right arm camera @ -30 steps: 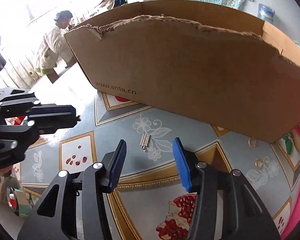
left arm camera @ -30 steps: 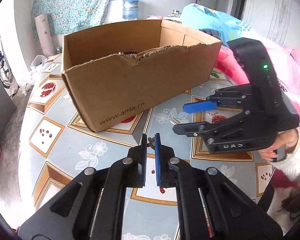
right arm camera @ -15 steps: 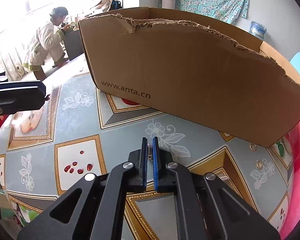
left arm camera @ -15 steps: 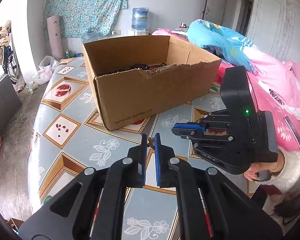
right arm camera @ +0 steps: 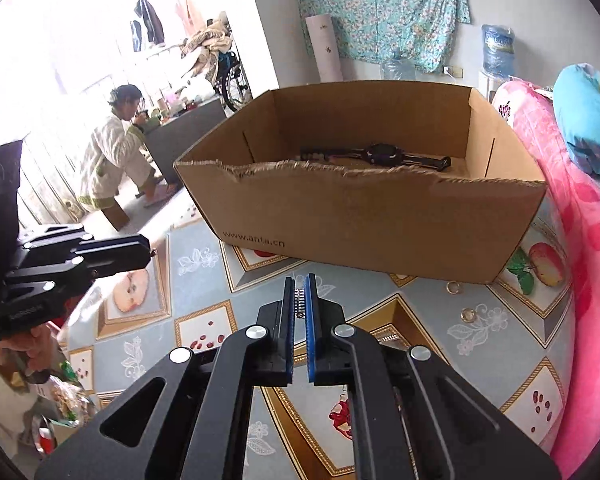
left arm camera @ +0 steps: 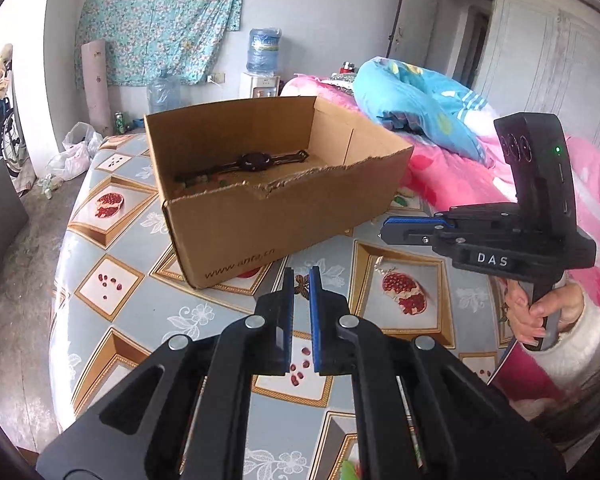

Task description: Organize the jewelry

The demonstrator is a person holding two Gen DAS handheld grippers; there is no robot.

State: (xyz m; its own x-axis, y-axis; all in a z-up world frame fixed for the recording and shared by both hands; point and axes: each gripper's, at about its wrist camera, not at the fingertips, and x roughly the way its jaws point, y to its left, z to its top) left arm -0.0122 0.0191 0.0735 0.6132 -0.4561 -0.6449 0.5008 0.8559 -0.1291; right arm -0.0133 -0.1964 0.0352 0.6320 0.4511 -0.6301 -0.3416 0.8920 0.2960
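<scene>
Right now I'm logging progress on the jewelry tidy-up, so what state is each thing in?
Cardboard box: open-topped, upright on the table, front edge torn.
Watch: lying flat inside the box.
Silver hair clip: pinched between the right gripper's pads.
Right gripper: shut on the clip.
Left gripper: shut on a small butterfly-shaped piece.
Two rings: lying loose on the table near the box.
</scene>
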